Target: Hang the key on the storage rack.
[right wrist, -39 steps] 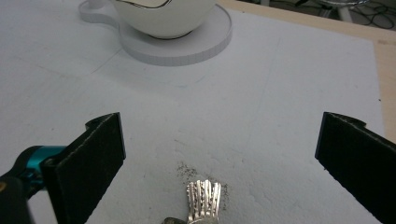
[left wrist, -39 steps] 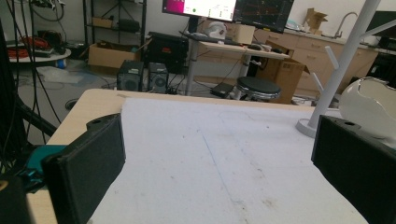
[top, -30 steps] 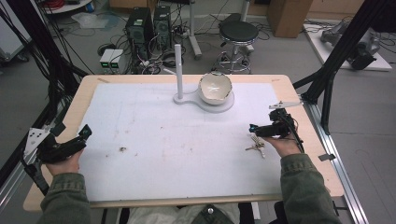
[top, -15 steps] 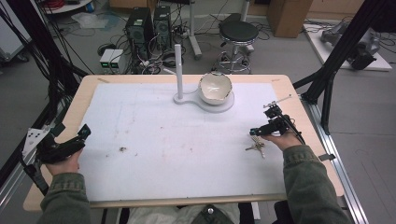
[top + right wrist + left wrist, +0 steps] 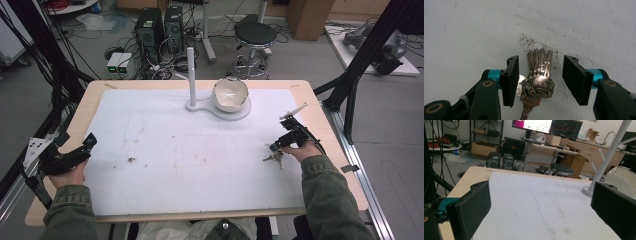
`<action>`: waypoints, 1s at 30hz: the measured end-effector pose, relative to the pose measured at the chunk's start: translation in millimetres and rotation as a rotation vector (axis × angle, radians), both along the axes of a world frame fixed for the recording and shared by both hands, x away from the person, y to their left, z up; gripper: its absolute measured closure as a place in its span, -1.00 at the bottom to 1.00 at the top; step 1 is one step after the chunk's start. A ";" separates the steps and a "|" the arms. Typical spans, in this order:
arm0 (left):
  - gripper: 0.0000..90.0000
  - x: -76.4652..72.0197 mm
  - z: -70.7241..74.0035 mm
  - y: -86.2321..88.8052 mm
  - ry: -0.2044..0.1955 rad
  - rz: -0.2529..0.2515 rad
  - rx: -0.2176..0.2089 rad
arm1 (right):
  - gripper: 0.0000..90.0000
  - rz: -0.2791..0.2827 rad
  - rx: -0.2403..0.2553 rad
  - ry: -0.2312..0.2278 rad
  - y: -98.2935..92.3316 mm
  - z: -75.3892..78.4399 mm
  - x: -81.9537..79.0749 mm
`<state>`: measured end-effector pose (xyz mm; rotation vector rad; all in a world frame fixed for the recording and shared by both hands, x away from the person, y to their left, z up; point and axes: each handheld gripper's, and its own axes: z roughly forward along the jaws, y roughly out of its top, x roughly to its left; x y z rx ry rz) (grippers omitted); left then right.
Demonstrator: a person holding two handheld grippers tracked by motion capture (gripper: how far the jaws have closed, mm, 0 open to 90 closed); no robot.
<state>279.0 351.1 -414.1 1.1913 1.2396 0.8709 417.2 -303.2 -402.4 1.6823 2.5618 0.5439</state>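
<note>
Keys (image 5: 537, 77) lie flat btwn right gripper (image 5: 540, 80) jaws, just closing, untouched; blades point away.

Olive-green sleeves; each black tool (image 5: 538, 82) has teal collars and brass-ringed screws.

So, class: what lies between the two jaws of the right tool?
In the right gripper view, a bunch of keys lies between the right tool jaws, which have just been closing, on the white mat.

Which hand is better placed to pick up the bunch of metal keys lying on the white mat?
The right. The right gripper already straddles the bunch of brass-coloured metal keys, its jaws just closing but not yet pressing. The left gripper hovers open at the table's far left edge.
</note>
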 end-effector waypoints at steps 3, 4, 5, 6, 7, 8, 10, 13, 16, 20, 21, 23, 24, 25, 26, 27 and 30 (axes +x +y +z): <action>-0.93 0.2 -0.3 -0.1 -0.002 -0.002 -0.006 | 0.13 -0.001 -0.004 0.011 -0.2 -1.4 0.7; -0.93 0.1 -0.3 -0.1 -0.002 -0.002 -0.005 | 0.13 0.000 -0.011 0.008 0.0 -1.9 1.1; -0.93 0.0 -0.3 0.1 -0.001 -0.002 -0.004 | 0.14 0.003 -0.013 0.010 0.1 -2.0 1.4; -0.93 0.1 -0.3 0.0 -0.001 -0.001 -0.007 | 0.14 -0.008 -0.009 0.006 1.0 -2.2 1.9; -0.93 0.1 -0.3 0.1 -0.001 -0.001 -0.006 | 0.14 -0.008 -0.009 0.006 1.0 -2.2 1.9; -0.93 0.0 -0.2 0.2 -0.002 -0.001 -0.007 | 0.16 -0.004 -0.011 -0.002 1.2 -2.6 3.2; -0.93 -0.1 -0.2 0.2 -0.003 -0.001 -0.007 | 0.18 -0.002 -0.017 0.007 2.2 -3.2 3.9; -0.93 0.0 -0.3 0.5 0.000 0.000 -0.006 | 0.25 0.014 -0.049 0.012 4.7 -6.2 4.6; -0.93 0.1 -0.4 0.5 -0.001 0.000 -0.005 | 0.45 0.007 -0.083 0.010 9.3 -7.8 3.6; -0.93 0.0 -0.3 0.4 -0.002 0.000 -0.007 | 0.78 0.048 -0.082 0.006 14.8 -8.7 0.6; -0.93 0.0 -0.3 0.5 -0.002 -0.001 -0.008 | 0.79 0.055 -0.091 -0.005 16.2 -8.6 0.0; -0.93 -0.1 -0.2 0.4 -0.003 -0.001 -0.010 | 0.81 0.052 -0.095 0.000 16.8 -8.1 -0.5; -0.93 -0.3 -0.2 0.5 -0.002 -0.003 -0.010 | 0.83 0.052 -0.091 0.000 17.0 -7.8 -0.8; -0.93 -0.2 -0.2 0.3 -0.004 -0.002 -0.012 | 0.83 0.062 -0.098 -0.005 17.5 -7.4 -1.0; -0.93 -0.3 -0.2 0.4 -0.004 -0.003 -0.010 | 0.83 0.063 -0.098 -0.002 17.4 -7.0 -1.1; -0.93 -0.1 -0.2 0.5 -0.003 -0.003 -0.010 | 0.83 0.064 -0.096 -0.004 17.0 -7.3 -1.1; -0.93 0.1 -0.4 0.5 -0.004 -0.003 -0.010 | 0.84 0.072 -0.085 -0.004 15.5 -6.9 -1.6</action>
